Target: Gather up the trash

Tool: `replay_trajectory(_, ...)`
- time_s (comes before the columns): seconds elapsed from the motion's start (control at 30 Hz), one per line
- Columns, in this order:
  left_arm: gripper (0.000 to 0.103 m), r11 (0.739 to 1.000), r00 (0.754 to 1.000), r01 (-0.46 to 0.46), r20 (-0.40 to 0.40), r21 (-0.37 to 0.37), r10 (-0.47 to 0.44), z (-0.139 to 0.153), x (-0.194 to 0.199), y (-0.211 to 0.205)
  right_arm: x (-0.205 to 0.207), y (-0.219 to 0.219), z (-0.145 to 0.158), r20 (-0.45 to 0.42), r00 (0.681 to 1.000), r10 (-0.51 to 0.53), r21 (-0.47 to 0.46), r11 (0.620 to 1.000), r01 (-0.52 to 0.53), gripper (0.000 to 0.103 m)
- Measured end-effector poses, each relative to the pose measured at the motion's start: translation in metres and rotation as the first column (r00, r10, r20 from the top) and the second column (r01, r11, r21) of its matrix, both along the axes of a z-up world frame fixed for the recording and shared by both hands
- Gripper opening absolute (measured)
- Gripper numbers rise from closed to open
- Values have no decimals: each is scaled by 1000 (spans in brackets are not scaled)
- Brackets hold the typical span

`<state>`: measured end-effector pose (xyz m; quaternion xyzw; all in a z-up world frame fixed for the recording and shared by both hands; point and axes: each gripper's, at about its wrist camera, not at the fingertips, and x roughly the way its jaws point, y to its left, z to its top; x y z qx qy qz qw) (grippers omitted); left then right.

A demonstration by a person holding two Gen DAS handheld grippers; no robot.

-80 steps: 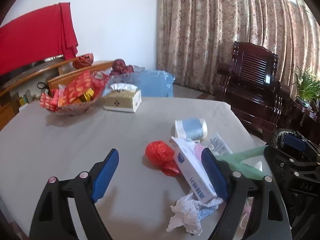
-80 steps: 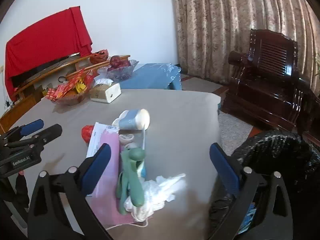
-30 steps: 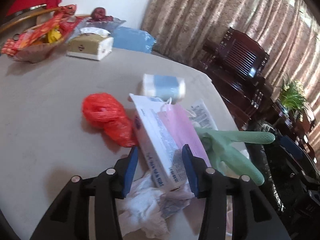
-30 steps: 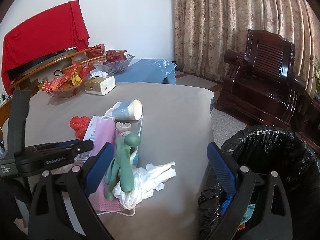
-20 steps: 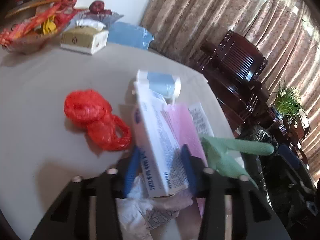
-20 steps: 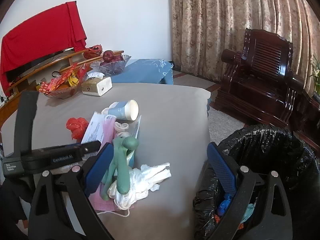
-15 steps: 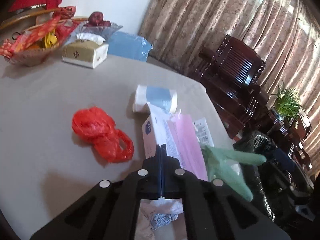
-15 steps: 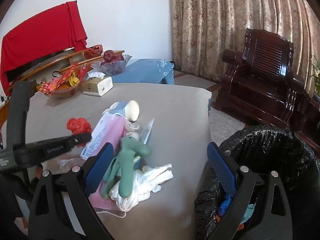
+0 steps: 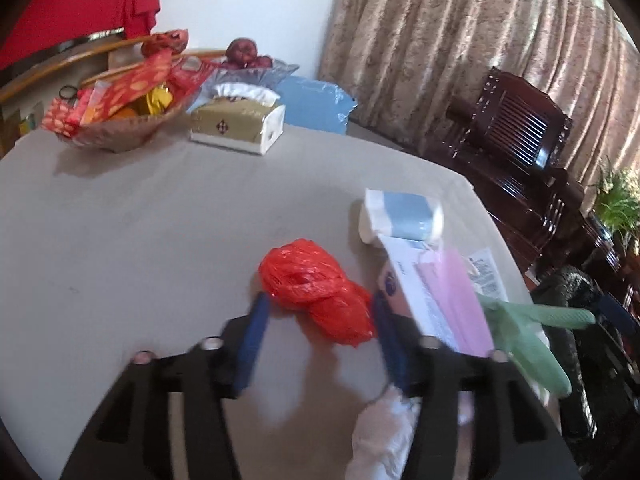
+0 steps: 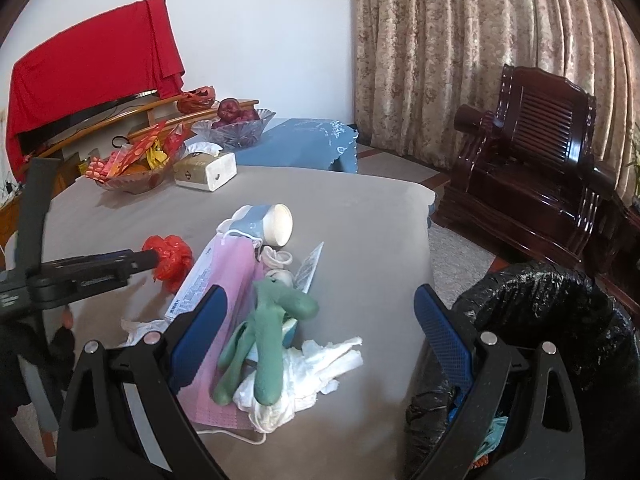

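Note:
A heap of trash lies on the grey table (image 9: 140, 232): a crumpled red plastic bag (image 9: 316, 284), a white box (image 9: 416, 284) under a pink face mask (image 9: 456, 296), a blue and white paper cup (image 9: 404, 220), a green rubber glove (image 10: 268, 340) and crumpled white tissue (image 10: 308, 376). My left gripper (image 9: 320, 328) is open, its blue fingers on either side of the red bag (image 10: 170, 256). My right gripper (image 10: 316, 336) is open and empty, near the glove at the table's front right edge. A bin lined with a black bag (image 10: 532, 336) stands right of the table.
A basket of red snack packets (image 9: 116, 108) and a tissue box (image 9: 236, 124) stand at the far side of the table. A glass bowl of fruit (image 10: 234, 124) sits behind them. A dark wooden armchair (image 10: 536, 168) stands by the curtain.
My left gripper closed around the white box, then shut fully without it, and has now opened again and shifted left around the red bag. The right gripper has stayed open and nearly still.

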<state>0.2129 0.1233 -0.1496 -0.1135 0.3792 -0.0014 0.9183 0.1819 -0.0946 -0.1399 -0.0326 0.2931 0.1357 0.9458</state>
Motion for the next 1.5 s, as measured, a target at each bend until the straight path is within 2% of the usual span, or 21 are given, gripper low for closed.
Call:
replay_trajectory(0.1,65,1000,1000,-6,-22,-2,6,-9,14,2,1,0,0,-2,1000,2,-4,1000,-2,92)
replay_trajectory(0.2,36,999,999,22,-25,-23,-23,-15,22,2,1,0,2,3,1000,-1,-12,1000,1,92)
replay_trajectory(0.27,28,999,1000,23,-11,-34,-24,-13,20,3,0,-2,5,14,1000,-10,-8,1000,10,91)
replay_trajectory(0.3,8,999,1000,27,-1,-40,-28,-10,18,4,-2,-2,6,20,1000,-13,-3,1000,13,89)
replay_trajectory(0.33,4,998,999,33,4,-44,-33,-8,16,5,-3,-2,9,28,1000,-12,8,1000,12,89)
replay_trajectory(0.5,4,999,998,38,53,-18,-37,12,-12,18,-8,8,16,45,999,19,27,999,-20,85)
replay_trajectory(0.67,4,999,998,49,48,-5,-49,21,-42,36,-18,27,15,17,997,74,80,994,-75,82)
replay_trajectory(0.77,4,998,998,61,33,9,-62,20,-60,44,-24,46,8,0,993,121,64,991,-120,80)
replay_trajectory(0.9,4,995,997,73,17,67,-74,13,-81,46,-24,64,-9,-37,988,152,32,988,-150,68)
replay_trajectory(1.13,4,997,998,60,12,47,-61,2,-85,46,-15,78,-34,-104,983,150,5,989,-150,57)
replay_trajectory(1.23,4,997,997,71,11,44,-71,1,-84,43,-11,81,-43,-144,978,149,-14,988,-153,48)
replay_trajectory(1.3,4,996,997,77,14,46,-78,1,-84,40,-11,81,-47,-159,975,156,-19,987,-161,32)
replay_trajectory(1.33,4,996,997,79,14,47,-80,2,-84,41,-11,82,-48,-166,973,157,-33,986,-165,28)
replay_trajectory(1.4,4,996,997,81,14,41,-81,2,-84,41,-11,83,-49,-175,970,171,-30,983,-179,10)
replay_trajectory(1.5,4,996,997,79,20,36,-79,6,-85,39,-13,76,-41,-170,969,181,9,983,-182,5)
